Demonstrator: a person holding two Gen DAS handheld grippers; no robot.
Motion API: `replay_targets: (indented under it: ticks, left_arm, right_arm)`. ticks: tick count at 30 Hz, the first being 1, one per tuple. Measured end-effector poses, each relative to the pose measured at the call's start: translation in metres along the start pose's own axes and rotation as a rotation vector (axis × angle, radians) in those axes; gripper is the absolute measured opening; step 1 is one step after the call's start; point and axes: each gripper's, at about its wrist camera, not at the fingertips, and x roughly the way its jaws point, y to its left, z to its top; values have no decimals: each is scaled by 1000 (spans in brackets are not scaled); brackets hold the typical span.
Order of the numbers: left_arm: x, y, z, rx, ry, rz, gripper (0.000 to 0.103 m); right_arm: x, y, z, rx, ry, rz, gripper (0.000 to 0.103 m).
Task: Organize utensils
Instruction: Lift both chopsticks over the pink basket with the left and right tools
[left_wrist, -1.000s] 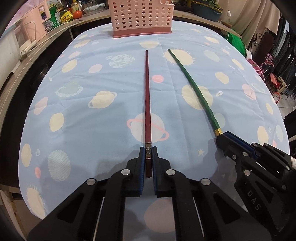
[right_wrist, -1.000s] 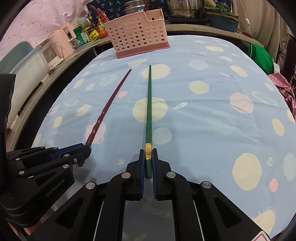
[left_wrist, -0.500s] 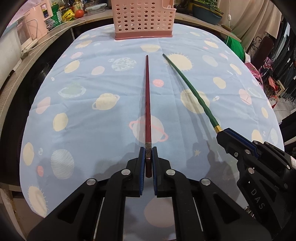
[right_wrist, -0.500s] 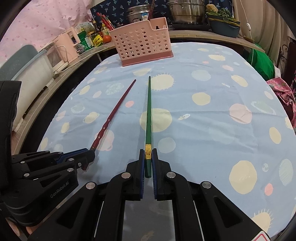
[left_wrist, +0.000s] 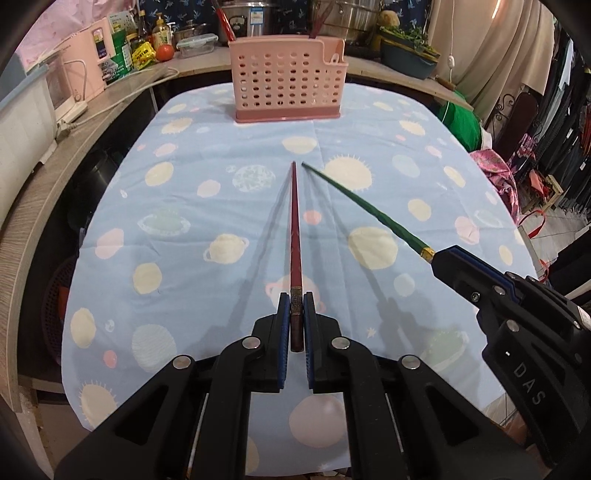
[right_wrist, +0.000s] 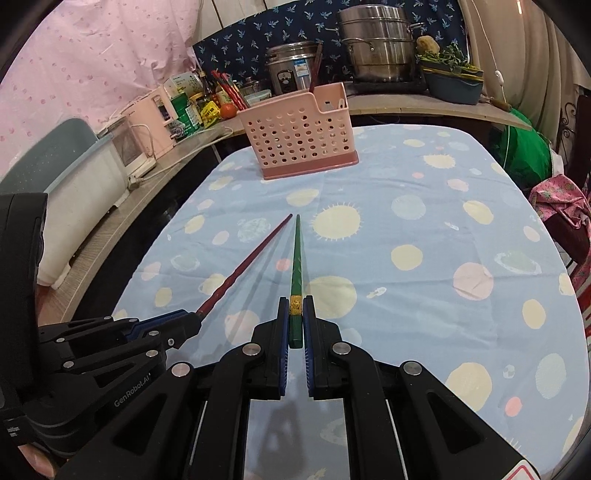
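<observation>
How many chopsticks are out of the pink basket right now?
2. The red chopstick is clamped in the left gripper; the green chopstick is clamped in the right gripper. More sticks show inside the pink basket.

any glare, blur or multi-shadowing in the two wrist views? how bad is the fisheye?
Left wrist view: sharp, no glare; the dark red chopstick throws several fanned shadows on the blue planet-print tablecloth, so more than one light; the table edges bow strongly. Right wrist view: the green chopstick is crisp, faint double shadows beside it; the pink perforated plastic basket leans from distortion; dark vignette in the corners.
</observation>
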Motion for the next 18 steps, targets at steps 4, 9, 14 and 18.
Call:
replay_targets:
  ticks: [4,9,14,18]
  left_arm:
    - [-13,1,10,-9,-34,-6,7]
    - [-24,4,24,-18,-70,-7,7]
    - [-38,7,39,-27,-118,-16,7]
    - [-52,9,53,-30,-165,-22,7]
  right_arm:
    - [-10,1,15,0,-38,8,7]
    - [-20,2,36,-7,-85,16,7]
    - [-27,5,56,-18,-133,28,7]
    - [-31,9,70,-26,-163,35,7]
